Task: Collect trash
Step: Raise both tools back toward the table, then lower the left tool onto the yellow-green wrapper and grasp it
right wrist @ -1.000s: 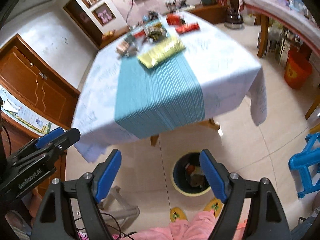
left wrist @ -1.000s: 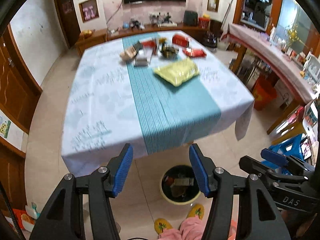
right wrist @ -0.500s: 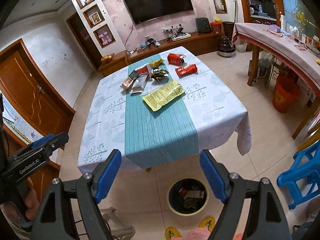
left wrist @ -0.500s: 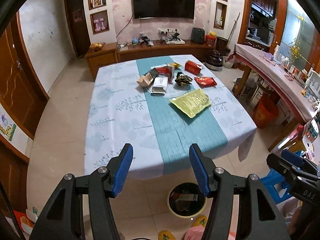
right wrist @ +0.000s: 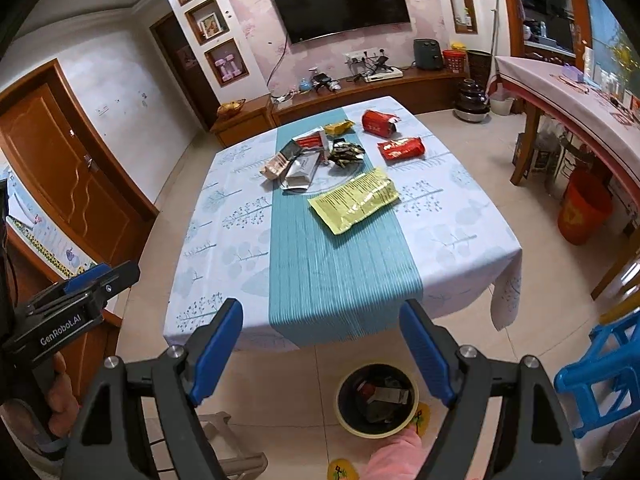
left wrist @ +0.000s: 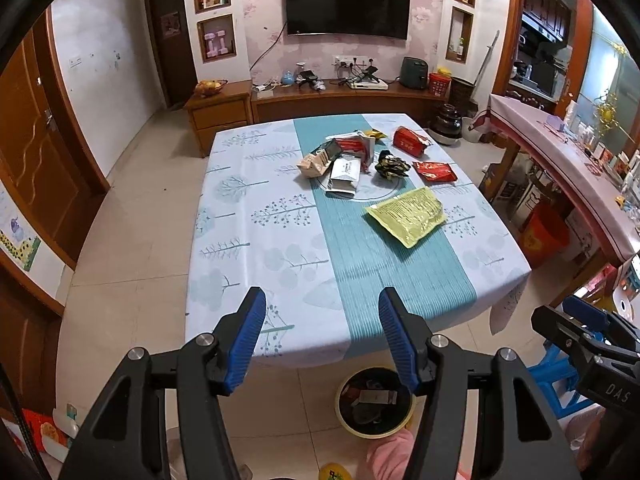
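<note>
Several wrappers lie on the far half of the table (left wrist: 260, 248): a big yellow bag (left wrist: 406, 214) (right wrist: 354, 200), a silver pouch (left wrist: 344, 174) (right wrist: 302, 170), red packets (left wrist: 434, 171) (right wrist: 400, 148) and a dark crumpled wrapper (left wrist: 392, 166) (right wrist: 346, 152). A round bin (left wrist: 374, 402) (right wrist: 378, 400) with trash in it stands on the floor below the table's near edge. My left gripper (left wrist: 322, 320) and right gripper (right wrist: 322, 328) hover open and empty above the near edge, well short of the wrappers.
A blue plastic stool (right wrist: 600, 372) stands at the right. An orange bucket (right wrist: 584, 212) sits under a long side table (right wrist: 560, 92). A wooden TV cabinet (left wrist: 340, 100) runs along the far wall. Pink-clad legs (right wrist: 396, 456) show at the bottom.
Both grippers have risen and tilted up; the table and far wall now fill the views and the bin has slid down towards the bottom. Both stay open and empty.
</note>
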Demonstrator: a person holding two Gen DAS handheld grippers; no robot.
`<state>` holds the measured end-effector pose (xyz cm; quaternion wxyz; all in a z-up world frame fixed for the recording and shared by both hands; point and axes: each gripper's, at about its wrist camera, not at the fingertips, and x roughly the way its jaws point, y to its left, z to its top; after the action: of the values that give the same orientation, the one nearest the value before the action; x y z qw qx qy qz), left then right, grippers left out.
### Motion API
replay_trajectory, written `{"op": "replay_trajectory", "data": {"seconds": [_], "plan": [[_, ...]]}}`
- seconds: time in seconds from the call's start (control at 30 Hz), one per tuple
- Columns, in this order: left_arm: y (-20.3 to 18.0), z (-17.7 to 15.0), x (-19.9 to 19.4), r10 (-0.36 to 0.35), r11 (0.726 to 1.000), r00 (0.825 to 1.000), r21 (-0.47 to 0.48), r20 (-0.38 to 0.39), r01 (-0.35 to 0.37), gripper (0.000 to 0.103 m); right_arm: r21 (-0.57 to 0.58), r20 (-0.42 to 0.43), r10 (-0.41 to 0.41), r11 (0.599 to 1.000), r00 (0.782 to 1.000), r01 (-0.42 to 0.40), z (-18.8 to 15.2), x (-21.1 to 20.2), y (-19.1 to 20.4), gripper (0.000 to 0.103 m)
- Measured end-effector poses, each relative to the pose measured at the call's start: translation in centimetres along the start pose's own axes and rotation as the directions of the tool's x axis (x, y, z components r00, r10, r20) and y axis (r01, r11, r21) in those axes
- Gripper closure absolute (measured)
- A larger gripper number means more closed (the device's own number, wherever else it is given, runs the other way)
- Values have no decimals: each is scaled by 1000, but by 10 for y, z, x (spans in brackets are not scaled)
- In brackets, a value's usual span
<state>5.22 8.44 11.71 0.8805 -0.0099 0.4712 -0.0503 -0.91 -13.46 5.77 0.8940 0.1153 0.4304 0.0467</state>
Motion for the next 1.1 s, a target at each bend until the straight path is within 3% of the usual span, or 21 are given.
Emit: {"op": "replay_trajectory", "data": {"seconds": [0.23, 0.4, 0.57, 0.7, 0.77, 0.9, 1.1], "plan": [[-14, 19, 26, 12, 1000, 1000, 4, -27, -12, 44, -29, -14, 24, 999, 1000, -25, 24, 20, -5, 22], [-40, 43, 61, -5, 1000, 998, 29, -61, 6, 34, -29, -37, 48, 998, 998, -49, 46, 50, -28, 22], [-92, 84, 123, -78, 985, 987, 142, -140, 97, 30, -6, -98, 108, 994, 989, -109, 79, 102, -68, 22], [-139, 114, 182, -52, 956, 981, 274, -187, 103, 30, 10, -159, 144, 990, 977, -144, 106, 143, -101, 32], [-160, 126, 218, -37, 937, 972, 330, -232, 115, 30, 19, -179, 153, 988, 972, -152, 121, 163, -121, 33], [-185, 142, 280, -32, 914, 938, 370, -345, 167, 31, 32, -223, 168, 986, 960, -165, 141, 199, -153, 53], [-203, 161, 354, -20, 905, 876, 363, -482, 220, 31, 58, -281, 202, 979, 938, -194, 160, 242, -185, 54]]}}
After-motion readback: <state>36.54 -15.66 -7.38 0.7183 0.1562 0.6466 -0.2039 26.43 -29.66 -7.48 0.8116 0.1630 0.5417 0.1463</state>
